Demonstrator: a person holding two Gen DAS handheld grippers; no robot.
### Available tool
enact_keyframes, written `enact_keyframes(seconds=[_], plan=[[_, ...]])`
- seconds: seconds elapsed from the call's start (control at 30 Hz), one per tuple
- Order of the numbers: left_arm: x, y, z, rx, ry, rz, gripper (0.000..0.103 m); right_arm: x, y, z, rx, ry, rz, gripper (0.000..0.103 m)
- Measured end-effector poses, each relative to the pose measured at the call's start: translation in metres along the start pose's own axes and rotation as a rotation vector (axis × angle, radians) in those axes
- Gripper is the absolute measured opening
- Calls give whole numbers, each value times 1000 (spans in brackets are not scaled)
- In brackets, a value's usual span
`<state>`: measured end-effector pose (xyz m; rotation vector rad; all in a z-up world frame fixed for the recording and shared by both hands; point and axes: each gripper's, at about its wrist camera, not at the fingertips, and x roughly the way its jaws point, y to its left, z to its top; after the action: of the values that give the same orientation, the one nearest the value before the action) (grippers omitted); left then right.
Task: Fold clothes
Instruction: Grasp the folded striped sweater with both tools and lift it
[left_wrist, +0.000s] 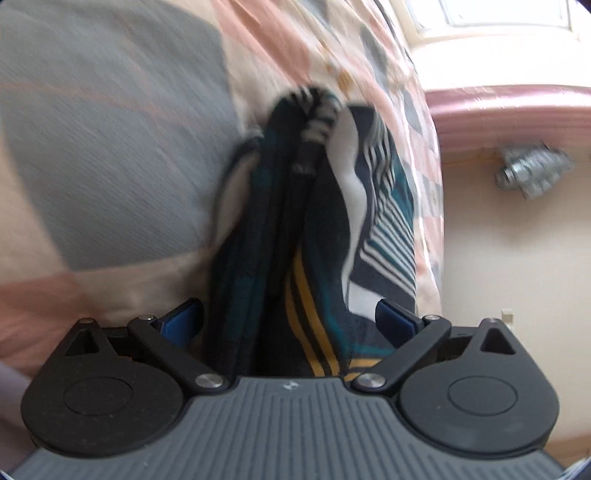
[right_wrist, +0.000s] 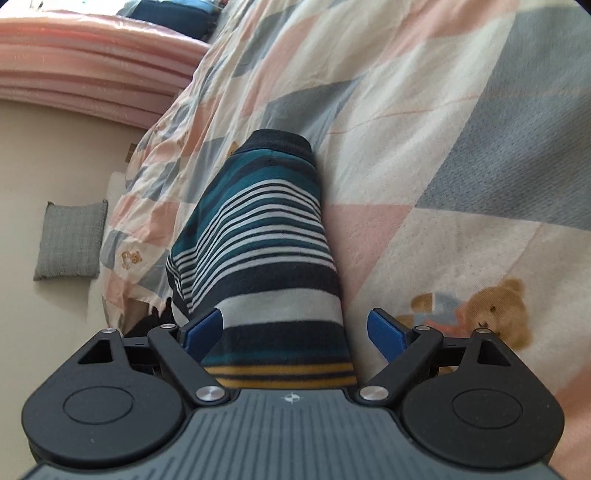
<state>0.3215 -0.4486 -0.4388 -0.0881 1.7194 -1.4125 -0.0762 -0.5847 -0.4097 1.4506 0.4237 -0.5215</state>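
Left wrist view: left gripper (left_wrist: 289, 317) spread wide, bunched striped shirt (left_wrist: 314, 229) passing between its fingers, unclamped, over the bed (left_wrist: 110, 147).

Right wrist view: right gripper (right_wrist: 295, 330) likewise spread around the shirt's flatter part (right_wrist: 258, 236). Advise clamping both hems evenly, keeping the cloth taut.

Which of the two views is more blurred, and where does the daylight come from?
Left wrist view: strong motion blur smears the striped garment and the patchwork bedsheet; bright daylight enters from a window at the top right, slightly overexposed. Right wrist view: much sharper, the stripes and the teddy bear print are crisp, with soft, even light. Both views show fisheye bending and dark corners.
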Motion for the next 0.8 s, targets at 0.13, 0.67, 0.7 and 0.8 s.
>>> enact_keyframes(seconds=[0.13, 0.67, 0.7, 0.8], plan=[[9, 1, 2, 41, 8, -7, 77, 16, -10, 9, 39, 20, 59, 92], [-21, -55, -33, 169, -36, 42, 43, -15, 21, -40, -24, -30, 27, 50], [-24, -62, -41, 177, -33, 41, 43, -28, 21, -48, -17, -40, 30, 50], [-27, -83, -73, 193, -4, 42, 43, -70, 16, -78, -2, -66, 26, 50]])
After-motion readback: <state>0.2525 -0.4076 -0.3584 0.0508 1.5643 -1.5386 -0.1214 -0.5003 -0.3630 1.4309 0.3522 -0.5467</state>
